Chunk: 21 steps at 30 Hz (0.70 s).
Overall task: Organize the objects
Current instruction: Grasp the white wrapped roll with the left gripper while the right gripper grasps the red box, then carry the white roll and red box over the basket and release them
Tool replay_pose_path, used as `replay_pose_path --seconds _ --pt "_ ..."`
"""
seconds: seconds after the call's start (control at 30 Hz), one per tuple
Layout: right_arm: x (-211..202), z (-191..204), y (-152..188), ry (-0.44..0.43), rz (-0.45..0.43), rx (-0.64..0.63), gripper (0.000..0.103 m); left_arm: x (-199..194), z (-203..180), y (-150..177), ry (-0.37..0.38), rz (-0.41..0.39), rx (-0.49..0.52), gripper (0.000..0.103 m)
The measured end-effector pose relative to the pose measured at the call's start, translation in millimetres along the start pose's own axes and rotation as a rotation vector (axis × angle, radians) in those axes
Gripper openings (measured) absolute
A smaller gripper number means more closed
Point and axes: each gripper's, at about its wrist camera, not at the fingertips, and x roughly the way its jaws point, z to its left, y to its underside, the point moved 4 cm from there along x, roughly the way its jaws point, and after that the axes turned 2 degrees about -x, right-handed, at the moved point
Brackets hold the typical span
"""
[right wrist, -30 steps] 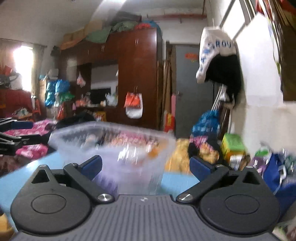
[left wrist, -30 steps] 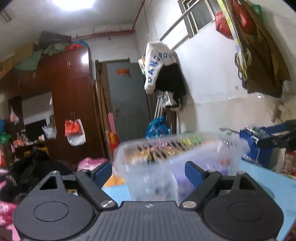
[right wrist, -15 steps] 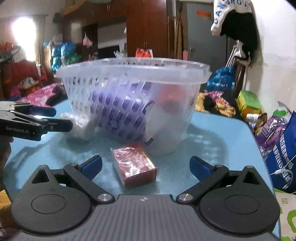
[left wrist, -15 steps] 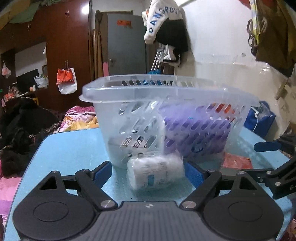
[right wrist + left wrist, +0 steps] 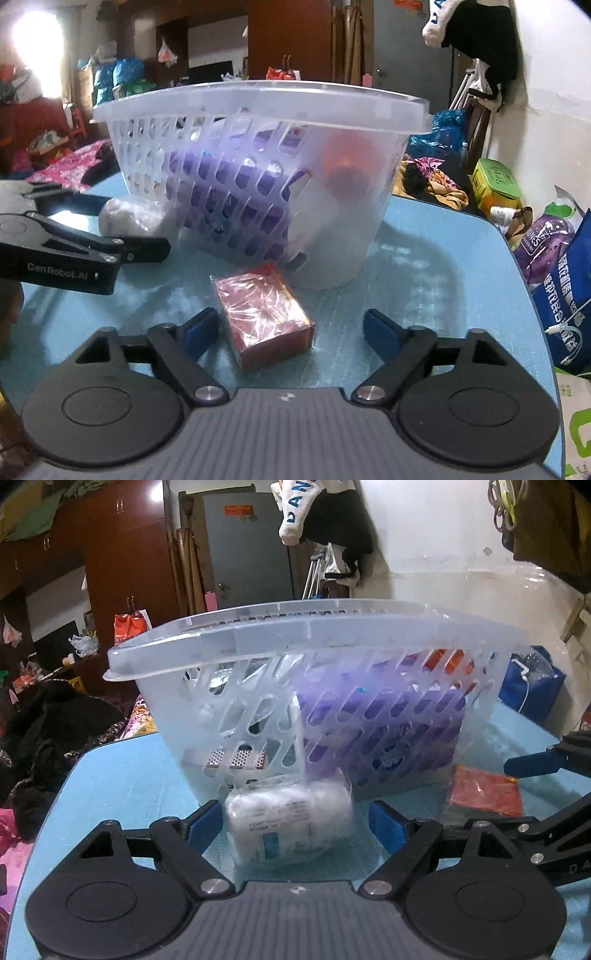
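Now the left gripper (image 5: 295,821) spreads its fingers around a wrapped white roll (image 5: 288,821). Likewise the right gripper (image 5: 291,328) is spread around a red box (image 5: 264,314) by the basket (image 5: 258,99).

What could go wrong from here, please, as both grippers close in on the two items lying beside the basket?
The white wrapped packet lies against the basket wall, so the open left gripper may nudge the light basket or pinch only the loose, slippery wrap. The red box sits off-centre, close to one finger of the open right gripper, so closing could skew it. The two grippers work close together and might collide.
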Motion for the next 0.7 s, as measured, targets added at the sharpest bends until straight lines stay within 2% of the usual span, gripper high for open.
replay_pose_path --seconds 0.1,0.13,0.2,0.43,0.63,0.7 --pt "-3 -1 1 -0.010 -0.013 0.009 0.071 -1 5 2 0.022 0.009 -0.022 0.086" --pt "-4 -1 1 -0.027 -0.020 0.007 0.063 -1 6 2 0.027 0.008 -0.033 0.079" --pt "-7 -1 2 -0.040 -0.031 0.001 0.055 -1 10 3 0.034 0.008 -0.051 0.080" --pt "-13 4 1 -0.020 -0.073 -0.030 0.054 -13 16 2 0.038 -0.056 -0.058 0.079" --pt "-16 2 1 -0.033 -0.090 -0.014 0.054 -28 17 6 0.084 -0.081 -0.074 0.079" --pt "-23 2 2 -0.039 -0.125 -0.016 0.053 -35 16 9 0.091 -0.100 -0.072 0.079"
